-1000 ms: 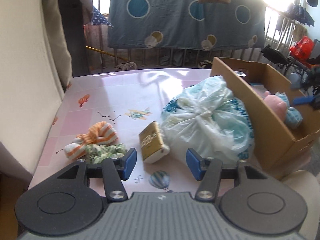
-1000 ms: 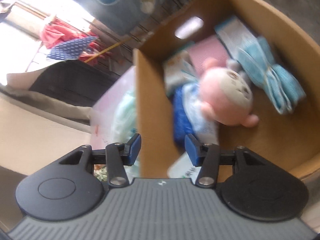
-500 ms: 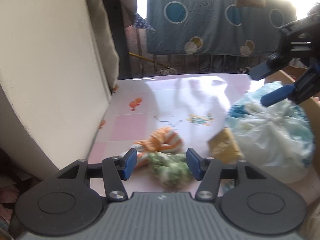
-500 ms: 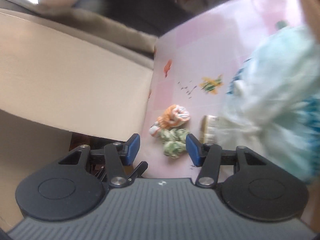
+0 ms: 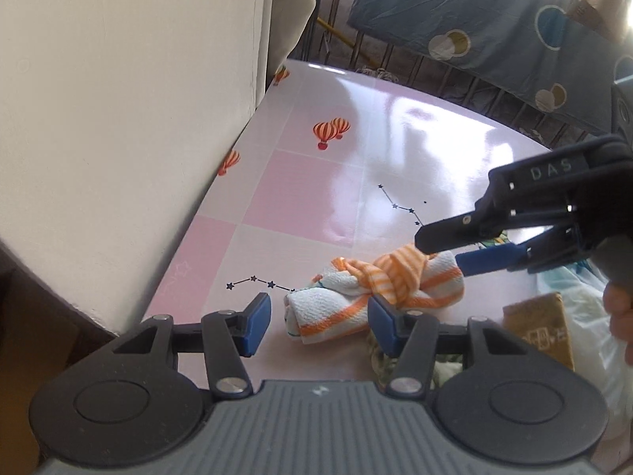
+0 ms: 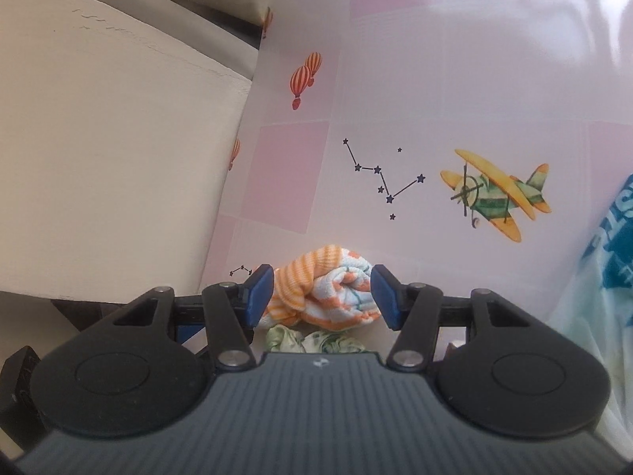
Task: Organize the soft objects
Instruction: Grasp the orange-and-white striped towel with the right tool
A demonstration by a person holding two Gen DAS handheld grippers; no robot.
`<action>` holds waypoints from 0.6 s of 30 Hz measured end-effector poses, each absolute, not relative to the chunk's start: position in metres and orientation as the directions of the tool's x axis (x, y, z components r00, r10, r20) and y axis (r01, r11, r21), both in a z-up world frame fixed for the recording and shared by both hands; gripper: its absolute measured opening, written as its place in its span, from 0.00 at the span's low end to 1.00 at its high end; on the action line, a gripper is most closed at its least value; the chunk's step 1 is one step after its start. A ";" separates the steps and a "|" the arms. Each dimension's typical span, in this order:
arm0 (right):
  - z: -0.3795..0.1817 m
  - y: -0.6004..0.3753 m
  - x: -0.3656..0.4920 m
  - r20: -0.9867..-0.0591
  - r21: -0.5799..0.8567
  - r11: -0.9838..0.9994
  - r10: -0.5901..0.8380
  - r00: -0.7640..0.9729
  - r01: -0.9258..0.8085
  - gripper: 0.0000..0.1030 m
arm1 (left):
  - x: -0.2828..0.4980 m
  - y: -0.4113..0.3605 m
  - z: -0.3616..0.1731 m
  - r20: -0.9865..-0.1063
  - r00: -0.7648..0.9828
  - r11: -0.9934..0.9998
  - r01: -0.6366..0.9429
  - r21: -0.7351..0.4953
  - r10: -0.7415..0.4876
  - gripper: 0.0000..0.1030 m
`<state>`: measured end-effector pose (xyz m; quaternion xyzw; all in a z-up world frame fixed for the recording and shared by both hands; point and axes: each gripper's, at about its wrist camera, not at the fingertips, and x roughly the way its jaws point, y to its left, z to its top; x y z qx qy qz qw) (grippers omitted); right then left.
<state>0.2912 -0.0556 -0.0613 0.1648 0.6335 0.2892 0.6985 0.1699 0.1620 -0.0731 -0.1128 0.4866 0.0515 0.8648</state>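
Note:
A knotted orange-and-white striped cloth (image 5: 376, 293) lies on the pink table, also seen in the right wrist view (image 6: 328, 293). A green patterned cloth (image 6: 312, 340) lies just in front of it. My right gripper (image 6: 322, 297) is open with its jaws on both sides of the striped cloth, just above it; it also shows in the left wrist view (image 5: 443, 251). My left gripper (image 5: 318, 322) is open, low over the table, with the striped cloth's near end between its jaws.
A cream cushion (image 5: 118, 118) borders the table's left edge. A brown packet (image 5: 542, 328) and a white plastic bag (image 5: 593, 336) with blue print (image 6: 609, 229) lie to the right. Railings and a blue sheet (image 5: 494, 19) are beyond the table.
The right gripper left the cardboard box and swung left and down over the striped cloth. The left gripper moved left and closer to the striped cloth.

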 end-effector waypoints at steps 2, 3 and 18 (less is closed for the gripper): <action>-0.068 -0.052 0.293 -0.793 0.594 0.781 0.608 0.021 -0.192 0.52 | 0.176 0.164 -0.080 -0.863 0.504 0.966 -0.202 -0.161 -0.039 0.54; -0.071 -0.051 0.293 -0.795 0.592 0.783 0.606 0.020 -0.192 0.52 | 0.179 0.165 -0.084 -0.866 0.498 0.963 -0.207 -0.173 -0.048 0.53; -0.057 -0.050 0.288 -0.759 0.618 0.753 0.646 0.079 -0.226 0.39 | 0.173 0.173 -0.051 -0.814 0.577 0.941 -0.238 -0.241 -0.062 0.52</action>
